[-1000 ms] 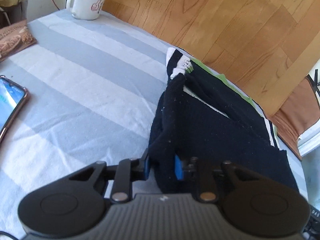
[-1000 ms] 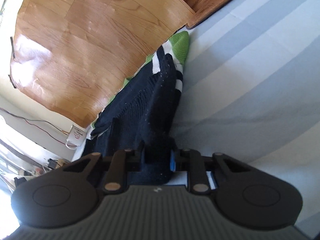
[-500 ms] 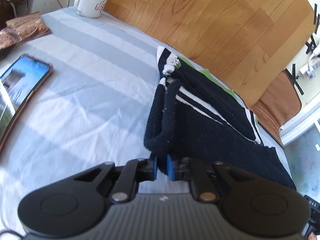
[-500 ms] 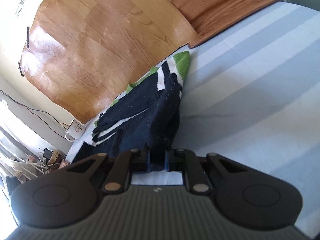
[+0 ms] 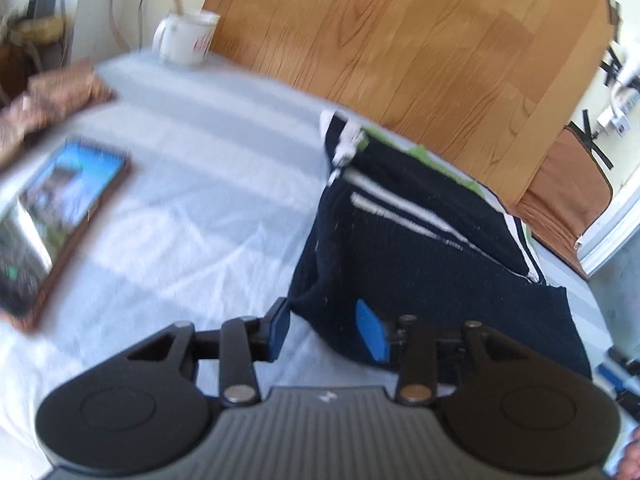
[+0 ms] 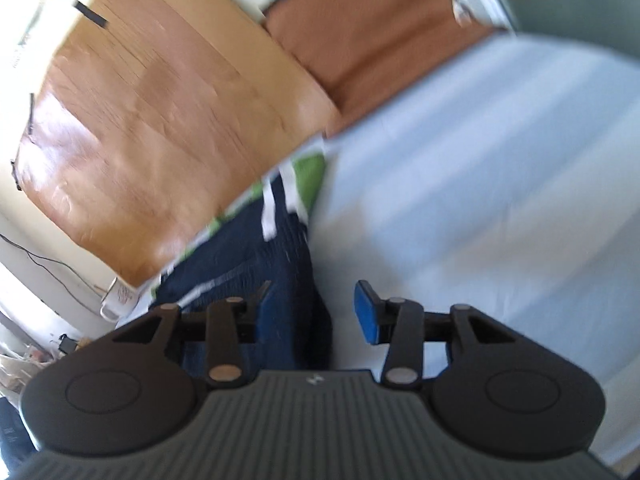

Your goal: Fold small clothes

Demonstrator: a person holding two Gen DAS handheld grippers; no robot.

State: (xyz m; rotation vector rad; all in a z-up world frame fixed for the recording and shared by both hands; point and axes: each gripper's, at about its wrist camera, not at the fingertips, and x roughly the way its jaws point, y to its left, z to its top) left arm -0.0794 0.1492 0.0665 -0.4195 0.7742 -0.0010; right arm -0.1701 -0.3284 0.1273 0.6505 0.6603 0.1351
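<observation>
I have both grippers over the bed covered in a pale blue-and-white striped sheet [image 5: 192, 168], and the folded dark navy knitted garment with white stripes and a green hem [image 5: 420, 248] lies along the bed's far edge, right against the upright wood-grain board [image 5: 400, 48]. My left gripper [image 5: 326, 326] has just been opening: its blue pads now stand apart, and the garment's near corner sits in the gap between them, its fold just off the left pad and its cloth behind the right pad [image 5: 370, 330], so I cannot see either pad pressing on it. From the right wrist camera, the same garment [image 6: 280, 264] runs away from me toward the board [image 6: 152, 128], its green-and-white end [image 6: 308, 180] farthest off. My right gripper [image 6: 316, 316] has also just been opening; its jaws are parted, the garment's near end hangs in the left half of the gap against the left finger, and the right pad [image 6: 366, 312] stands clear of it over bare sheet [image 6: 480, 184]. Away from the garment, toward the bed's left side, a phone in a brown case with a lit screen [image 5: 60, 216] lies flat, and a white enamel mug [image 5: 186, 38] stands at the far left corner. A brown cushion [image 6: 372, 40] leans beyond the board. Both views are motion-blurred.
</observation>
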